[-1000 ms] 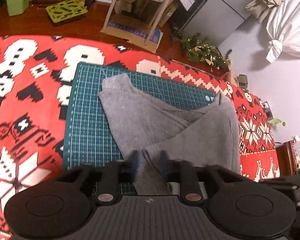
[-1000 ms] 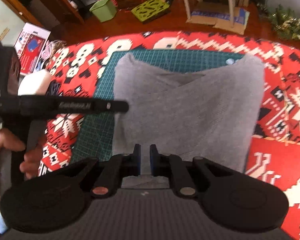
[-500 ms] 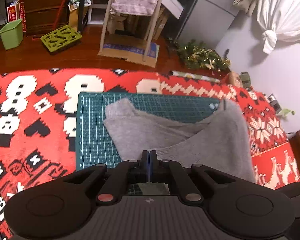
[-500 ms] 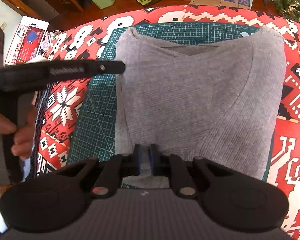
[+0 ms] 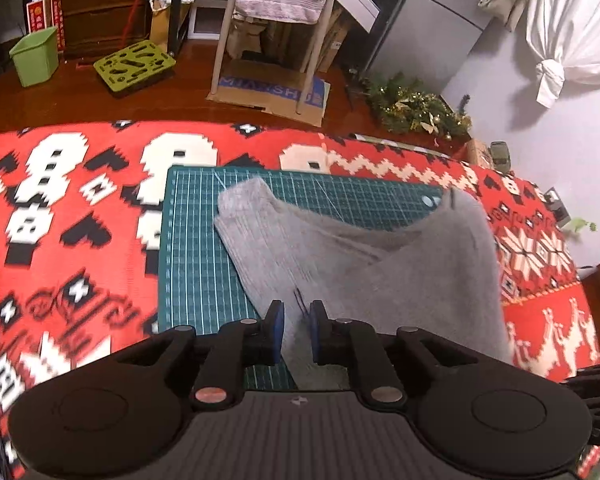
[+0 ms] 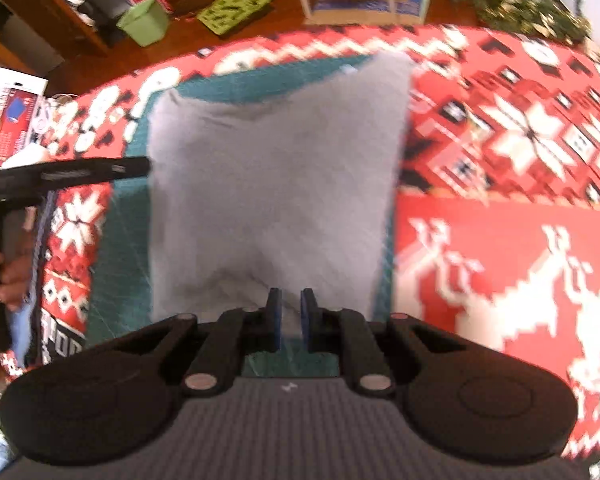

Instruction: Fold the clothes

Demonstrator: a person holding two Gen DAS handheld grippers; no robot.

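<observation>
Left wrist view: the left gripper stands with a narrow gap between its blue pads, over the near edge of the grey garment, gripping nothing. The garment lies just ahead on the green cutting mat. The right gripper is likewise slightly parted at the garment's near hem; blur hides whether cloth sits between its pads.

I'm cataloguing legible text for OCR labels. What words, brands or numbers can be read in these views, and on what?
"MIANSHU", partly hidden by a chair leg: blue print on the flattened cardboard box on the floor.
Red boxes by the cabinet: print too small to read.
White carton: too blurred.
Left tongs arm lettering: blurred, unreadable.
</observation>
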